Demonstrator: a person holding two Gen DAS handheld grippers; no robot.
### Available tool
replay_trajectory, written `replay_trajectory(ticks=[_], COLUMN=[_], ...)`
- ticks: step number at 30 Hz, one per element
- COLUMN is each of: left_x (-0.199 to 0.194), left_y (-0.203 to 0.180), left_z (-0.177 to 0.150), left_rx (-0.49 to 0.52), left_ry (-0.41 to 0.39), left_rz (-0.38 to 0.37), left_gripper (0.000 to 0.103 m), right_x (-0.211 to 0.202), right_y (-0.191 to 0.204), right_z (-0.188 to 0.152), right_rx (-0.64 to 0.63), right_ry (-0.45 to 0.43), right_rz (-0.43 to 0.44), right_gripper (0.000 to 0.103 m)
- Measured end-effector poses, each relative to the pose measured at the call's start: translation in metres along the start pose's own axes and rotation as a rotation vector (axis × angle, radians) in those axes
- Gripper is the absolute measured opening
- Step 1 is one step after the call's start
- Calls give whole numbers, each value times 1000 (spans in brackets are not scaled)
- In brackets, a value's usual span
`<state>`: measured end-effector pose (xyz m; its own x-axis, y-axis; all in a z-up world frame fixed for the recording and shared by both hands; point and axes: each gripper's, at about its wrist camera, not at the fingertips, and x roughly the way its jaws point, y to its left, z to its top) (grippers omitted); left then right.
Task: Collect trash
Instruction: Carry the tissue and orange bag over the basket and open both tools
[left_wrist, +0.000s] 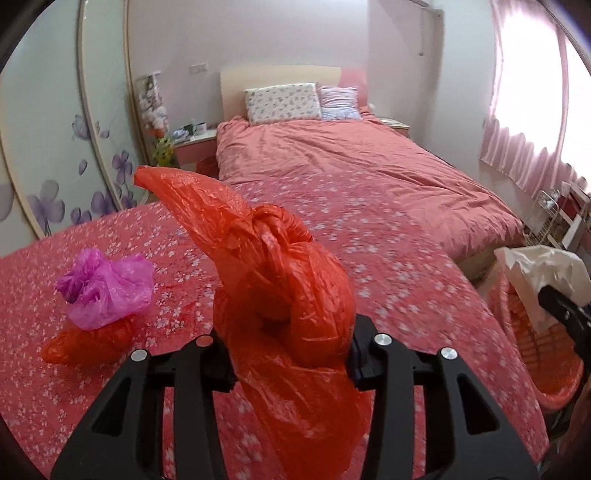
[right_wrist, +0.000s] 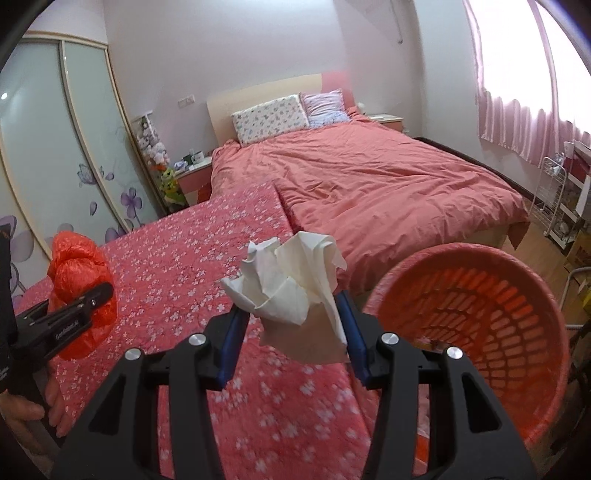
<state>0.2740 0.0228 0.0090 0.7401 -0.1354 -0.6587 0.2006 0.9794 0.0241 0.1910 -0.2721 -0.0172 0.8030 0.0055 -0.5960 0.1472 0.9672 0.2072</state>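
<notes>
A bedroom w/ a table under a red floral cloth (left_wrist: 388, 258) in front of a bed (left_wrist: 351, 166).

Left gripper (left_wrist: 291, 354) pinches a knotted orange bag (left_wrist: 280, 280), lifted clear of the cloth; its loose tail points up and left. In the right wrist view the same bag (right_wrist: 74, 273) shows at far left, clamped in black fingers (right_wrist: 85, 299), w/ a hand (right_wrist: 26, 413) on the handle below.

Right gripper (right_wrist: 291, 332) pinches a crumpled white tissue (right_wrist: 288, 280) between blue pads (right_wrist: 232, 339), held above the cloth just left of a red slatted basket (right_wrist: 517, 332). The basket sits at the table's right edge, mouth tilted toward the camera. Something small lies in its bottom, too hidden to name. From the left wrist view, basket (left_wrist: 532, 354) and tissue (left_wrist: 535, 269) sit at far right.

Still on the cloth, left side: a pink bag (left_wrist: 107, 291) resting on a 2nd orange bag (left_wrist: 88, 343), touching. Rest of the cloth betw. them and the basket is bare.

Wardrobe w/ purple flowers (left_wrist: 48, 177) stands left, close to the table. Wood floor (right_wrist: 532, 236) shows betw. basket and bed foot; a wire rack (right_wrist: 554, 195) stands by the pink curtain (right_wrist: 517, 92) at right.
</notes>
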Motion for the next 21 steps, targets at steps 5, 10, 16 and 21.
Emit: replay_trajectory(ticks=[5,10,16,21], left_x=[-17,-29,-40,-43], left_y=[-24,-48,-83,-108], left_z=[-2,-4,-10,-14], left_rx=[31,54,87,111], left_ry=[-18,-31,-34,-28], left_rz=[-41,-94,-188,-257], left_gripper=[43,43,43,43], right_x=[-31,-56,-75,-85], right_y=[-18,-39,-63,-84], right_z=[-1,-5,-10,-17], right_rx=[15,35,45,66], right_ry=[-41,-75,-97,-109], right_rz=[-34,-77,-137,-181], right_gripper=[48,48,48,48])
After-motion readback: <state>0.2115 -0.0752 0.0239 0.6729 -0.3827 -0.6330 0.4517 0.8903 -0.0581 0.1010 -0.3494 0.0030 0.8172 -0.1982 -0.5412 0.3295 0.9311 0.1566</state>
